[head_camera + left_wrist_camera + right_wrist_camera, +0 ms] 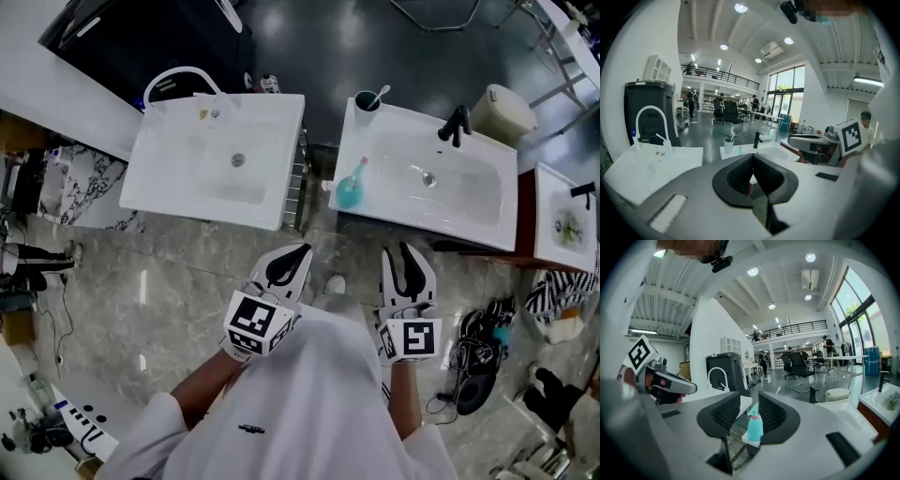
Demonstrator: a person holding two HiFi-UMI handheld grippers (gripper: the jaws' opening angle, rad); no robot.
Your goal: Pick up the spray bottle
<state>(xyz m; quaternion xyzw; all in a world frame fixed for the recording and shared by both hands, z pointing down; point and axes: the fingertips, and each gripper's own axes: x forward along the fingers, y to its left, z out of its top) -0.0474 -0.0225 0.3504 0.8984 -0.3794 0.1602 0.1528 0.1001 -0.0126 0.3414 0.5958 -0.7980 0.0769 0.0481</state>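
No legible text, brand or number appears in any view. The left tool and the right tool carry black-and-white square markers without characters. A dark mark on the white garment is too small to read.

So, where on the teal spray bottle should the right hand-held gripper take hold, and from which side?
Probably the narrow upper body of the spray bottle, below its pink collar. It stands upright at the sink's near left corner, so come level from the front; the open right hand-held gripper faces it.
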